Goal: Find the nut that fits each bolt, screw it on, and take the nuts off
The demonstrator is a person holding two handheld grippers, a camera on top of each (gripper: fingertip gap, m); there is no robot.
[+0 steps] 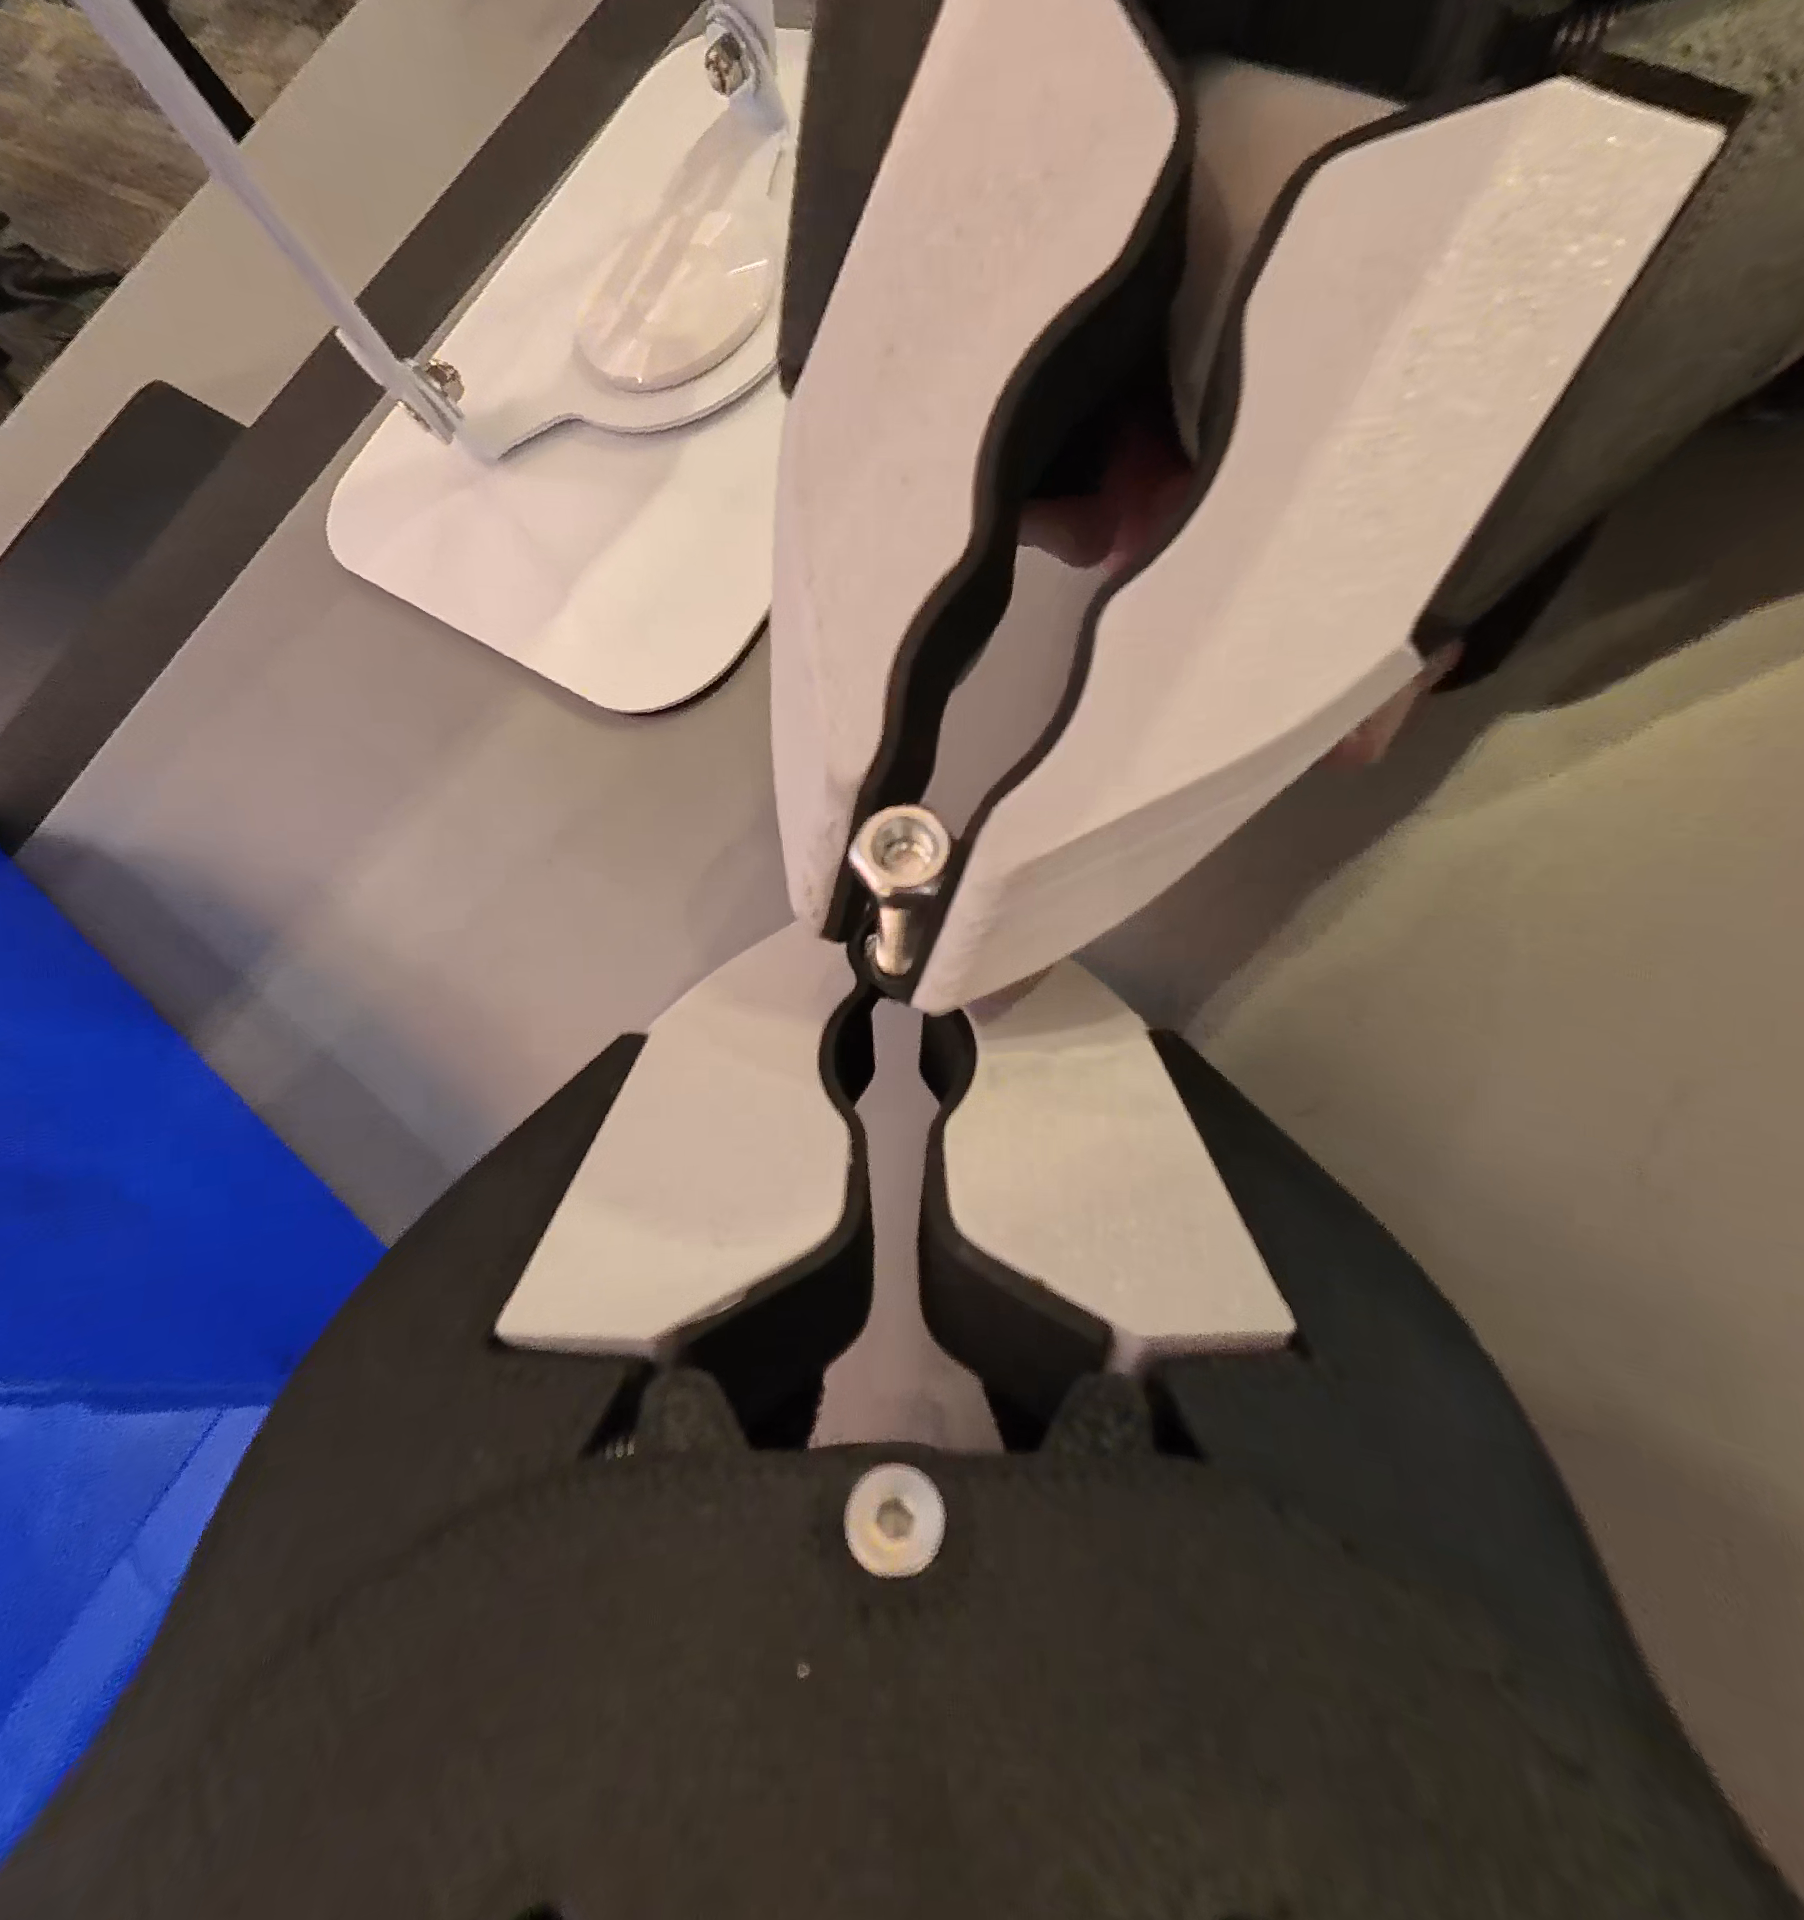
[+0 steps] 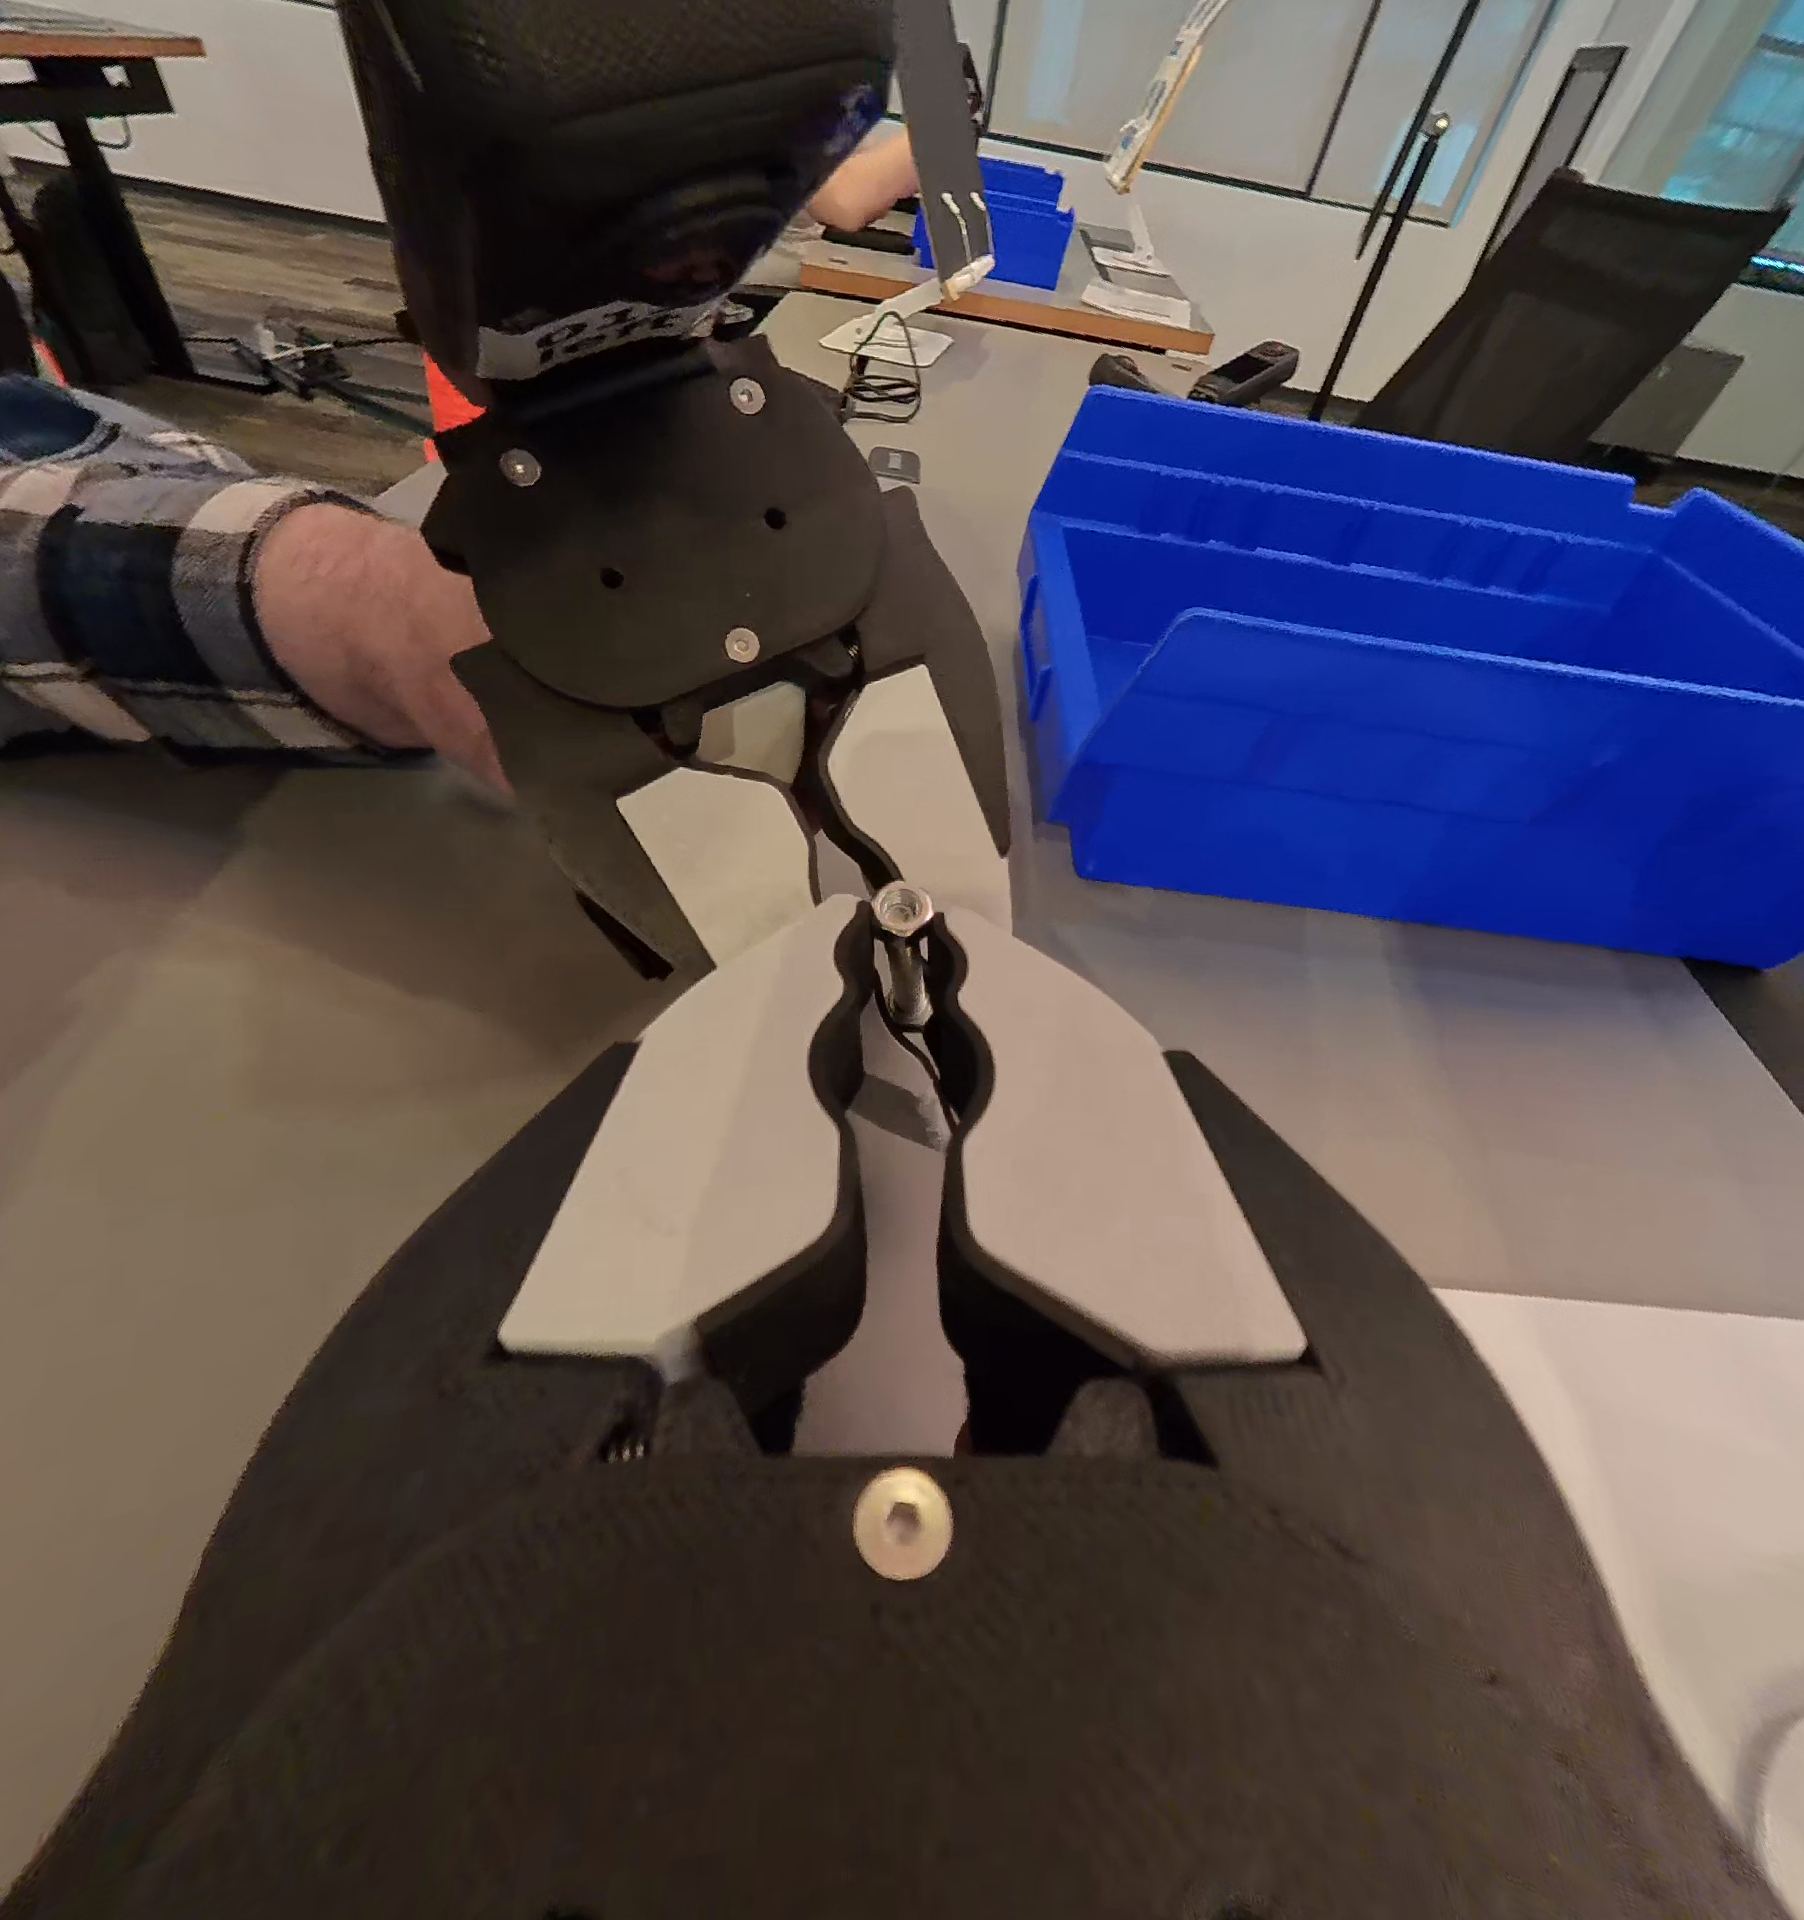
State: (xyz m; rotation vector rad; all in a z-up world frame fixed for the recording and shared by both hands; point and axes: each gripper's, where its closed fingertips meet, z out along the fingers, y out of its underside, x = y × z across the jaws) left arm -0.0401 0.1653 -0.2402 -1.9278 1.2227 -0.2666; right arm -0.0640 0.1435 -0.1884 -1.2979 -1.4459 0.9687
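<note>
You are working over a grey table [image 2: 1345,1091] that is filling most of both views. A blue bin [image 2: 1449,727] is sitting directly on it, toward the far right of the right wrist view, and its corner is showing at the left edge of the left wrist view. A white flat stand base [image 1: 524,540] with a thin slanted arm is resting on the tabletop. A white sheet [image 2: 1687,1475] is lying flat at the near right. Farther back, a black cable [image 2: 882,379] is trailing across the surface.
</note>
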